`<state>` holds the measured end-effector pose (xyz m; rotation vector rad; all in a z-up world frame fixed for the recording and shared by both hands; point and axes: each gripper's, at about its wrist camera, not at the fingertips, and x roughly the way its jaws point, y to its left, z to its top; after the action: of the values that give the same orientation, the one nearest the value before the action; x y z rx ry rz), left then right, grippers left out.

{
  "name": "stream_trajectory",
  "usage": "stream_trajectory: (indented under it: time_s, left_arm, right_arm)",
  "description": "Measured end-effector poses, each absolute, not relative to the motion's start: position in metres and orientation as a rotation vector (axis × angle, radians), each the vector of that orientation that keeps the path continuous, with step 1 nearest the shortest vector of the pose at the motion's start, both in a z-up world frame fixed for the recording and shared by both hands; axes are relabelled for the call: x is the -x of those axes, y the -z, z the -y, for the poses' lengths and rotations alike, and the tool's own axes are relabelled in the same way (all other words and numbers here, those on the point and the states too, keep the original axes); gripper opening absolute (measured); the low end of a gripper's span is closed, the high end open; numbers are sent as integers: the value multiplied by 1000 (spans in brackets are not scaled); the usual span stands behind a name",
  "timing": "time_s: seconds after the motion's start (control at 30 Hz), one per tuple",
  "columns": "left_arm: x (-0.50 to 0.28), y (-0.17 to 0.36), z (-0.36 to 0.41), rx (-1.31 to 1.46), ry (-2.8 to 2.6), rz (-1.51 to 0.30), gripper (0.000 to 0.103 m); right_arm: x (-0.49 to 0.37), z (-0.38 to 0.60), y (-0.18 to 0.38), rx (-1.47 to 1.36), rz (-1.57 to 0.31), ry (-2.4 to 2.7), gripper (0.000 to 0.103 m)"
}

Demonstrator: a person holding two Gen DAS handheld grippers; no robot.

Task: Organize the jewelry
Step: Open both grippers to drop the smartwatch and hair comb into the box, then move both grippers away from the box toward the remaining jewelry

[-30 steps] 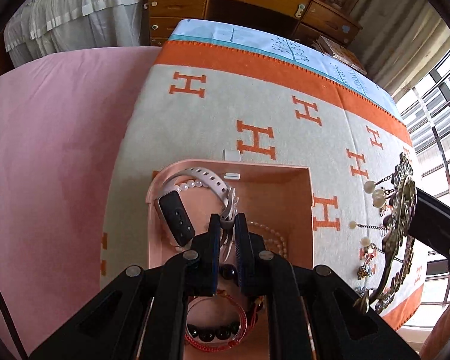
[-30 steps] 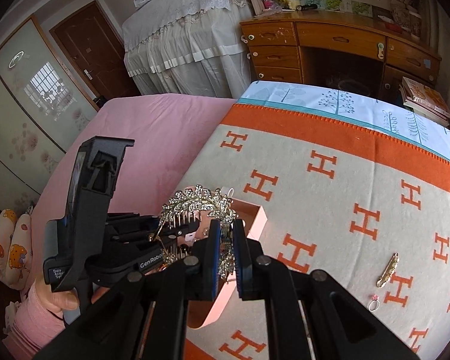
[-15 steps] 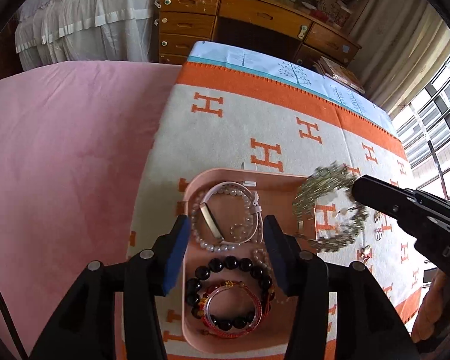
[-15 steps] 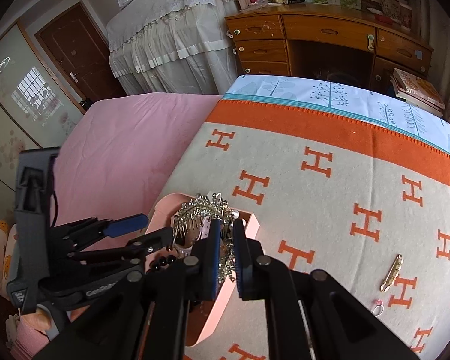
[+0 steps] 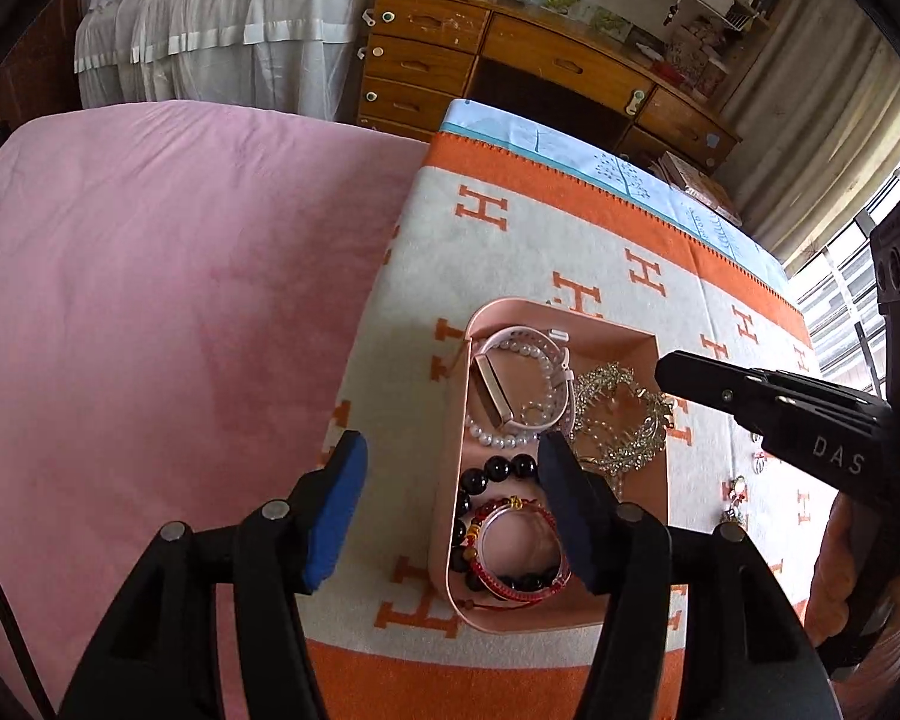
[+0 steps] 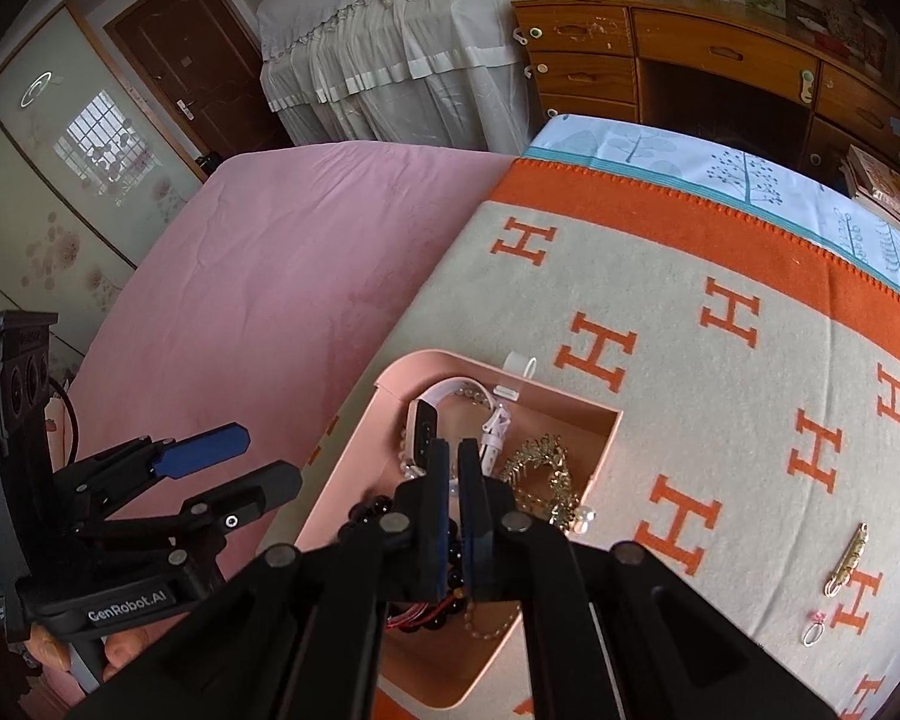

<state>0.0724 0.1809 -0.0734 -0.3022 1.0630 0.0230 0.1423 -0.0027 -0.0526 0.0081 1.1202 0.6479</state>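
A pink tray point(image 5: 450, 552) point(image 6: 354, 468) lies on the H-patterned blanket. It holds a white-strapped watch point(image 5: 495, 387) point(image 6: 421, 427), a pearl bracelet point(image 5: 498, 438), a black bead bracelet point(image 5: 498, 471), a red bracelet point(image 5: 513, 540) and a gold tiara point(image 5: 621, 420) point(image 6: 540, 468). My left gripper point(image 5: 450, 480) is open above the tray's left rim, empty. My right gripper point(image 6: 453, 462) is shut and empty above the tray, just left of the tiara. A gold brooch point(image 6: 847, 558) and a ring point(image 6: 813, 631) lie on the blanket at the right.
A pink bedspread point(image 5: 150, 312) covers the left half of the bed. A wooden desk with drawers point(image 5: 510, 60) and a lace-draped cabinet point(image 5: 222, 30) stand beyond the bed. Small earrings point(image 5: 735, 489) lie on the blanket right of the tray.
My left gripper has opened and drawn back from the tray. My right gripper carried the tiara over the tray; the tiara now lies in it, free of the jaws.
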Motion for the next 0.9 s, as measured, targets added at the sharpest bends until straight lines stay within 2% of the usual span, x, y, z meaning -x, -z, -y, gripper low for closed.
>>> stream_trajectory:
  time_s: [0.2,0.3,0.33,0.63,0.7,0.77,0.9]
  left_arm:
    - [-69,77,-170,278,4,-1071,57]
    - [-71,77,-164,267,20,-1075,57]
    - [-72,78,-162,268,25,-1077,58]
    - [-72,82,-152,248,45,-1103,58]
    - [-71,83,-152,244,45,-1106,58]
    - [-71,81,-152,241,41,-1104,58]
    - [-72,79,-152,247,40,-1096,58]
  right_arm:
    - [-158,37,83,-87,-1227,-531,5]
    - [-162,53,93,-153,-1251,-519,22]
    - [-162,56,95,-171,-1258,-517,24]
    - [-156,42,100,-176,-1265,-563,24]
    - [-153,36,96,-150,-1251,-569,21]
    - [-147,33,89,-101,-1218,-562,12]
    - [-136,20,77,-66,-1170,-633,11]
